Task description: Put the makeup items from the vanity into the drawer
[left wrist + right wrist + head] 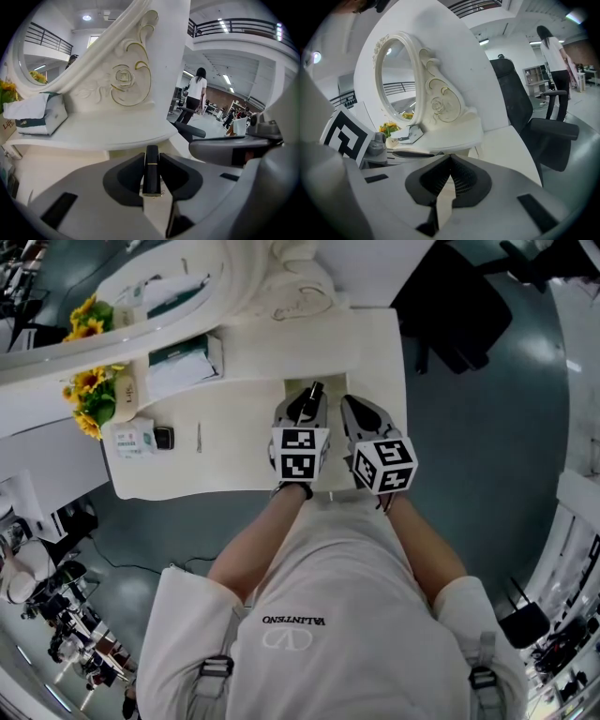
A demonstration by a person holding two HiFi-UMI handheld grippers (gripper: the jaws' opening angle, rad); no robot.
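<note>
Left claw (151, 158) is closest in its own view, and we see it clamped on a slim black lipstick tube (151, 173) with a thin gold band. The tube runs lengthwise between the two dark pads, its far end poking out just past the fingertips. In the head view we have that claw over the front-middle of the white table (234, 451), tube tip pointing away from the person. Right claw (450, 158) sits just beside it, jaws pressed together, nothing between them. Both marker cubes face up at the head camera.

Further out:
- ornate oval mirror (396, 77) at the back of the table
- tissue box (40, 115) on the raised shelf
- sunflowers (89, 395) at the far left corner
- small white box (131, 439) and small dark item (164, 437) just beside each other near the flowers
- black office chair (536, 126) off the table's right end
- a person (194, 93) stands in the hall behind
</note>
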